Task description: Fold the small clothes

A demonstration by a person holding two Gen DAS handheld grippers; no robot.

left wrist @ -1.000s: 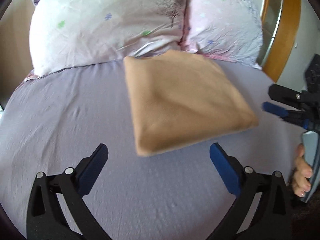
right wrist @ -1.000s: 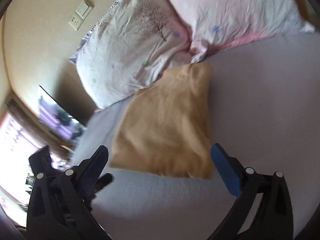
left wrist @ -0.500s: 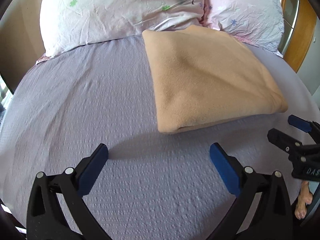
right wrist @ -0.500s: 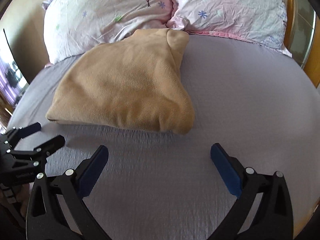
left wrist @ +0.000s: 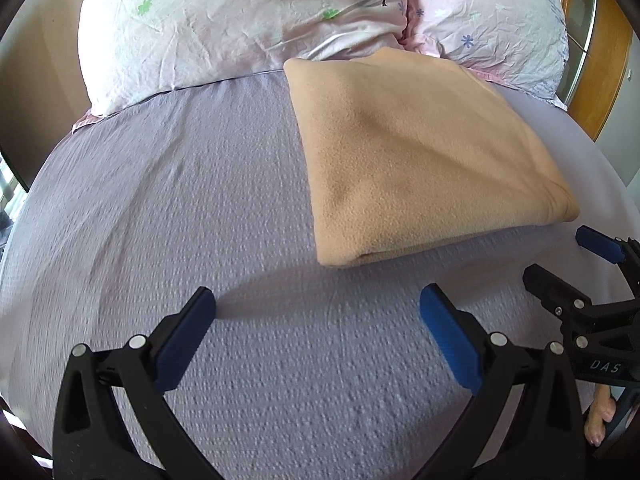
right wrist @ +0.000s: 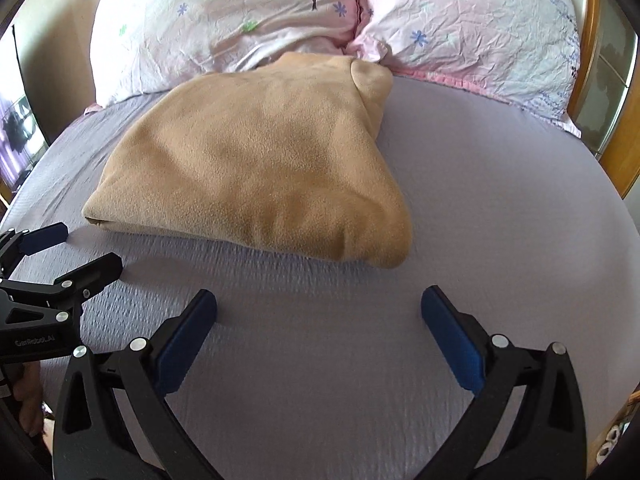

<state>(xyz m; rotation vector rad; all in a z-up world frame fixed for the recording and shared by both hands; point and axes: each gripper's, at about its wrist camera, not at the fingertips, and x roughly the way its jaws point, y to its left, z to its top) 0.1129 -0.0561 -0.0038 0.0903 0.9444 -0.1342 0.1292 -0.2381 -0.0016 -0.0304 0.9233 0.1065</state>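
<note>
A tan fleece garment (left wrist: pixel 416 152) lies folded into a thick rectangle on the lilac bed sheet (left wrist: pixel 200 200), its far edge against the pillows; it also shows in the right wrist view (right wrist: pixel 264 168). My left gripper (left wrist: pixel 318 306) is open and empty, low over the sheet just short of the garment's near left corner. My right gripper (right wrist: pixel 319 306) is open and empty, just short of the garment's near right corner. Each gripper shows at the edge of the other's view: the right one (left wrist: pixel 568 258) and the left one (right wrist: pixel 76 250).
Two floral pillows (left wrist: pixel 248 20) (left wrist: pixel 492 20) lean at the head of the bed. A wooden bed frame (left wrist: pixel 600 72) stands at the right. A wall runs along the left. The sheet (right wrist: pixel 500 200) lies flat around the garment.
Both grippers have swung round to face the folded garment squarely and dropped lower to the sheet, side by side at its near edge. The garment has not moved.
</note>
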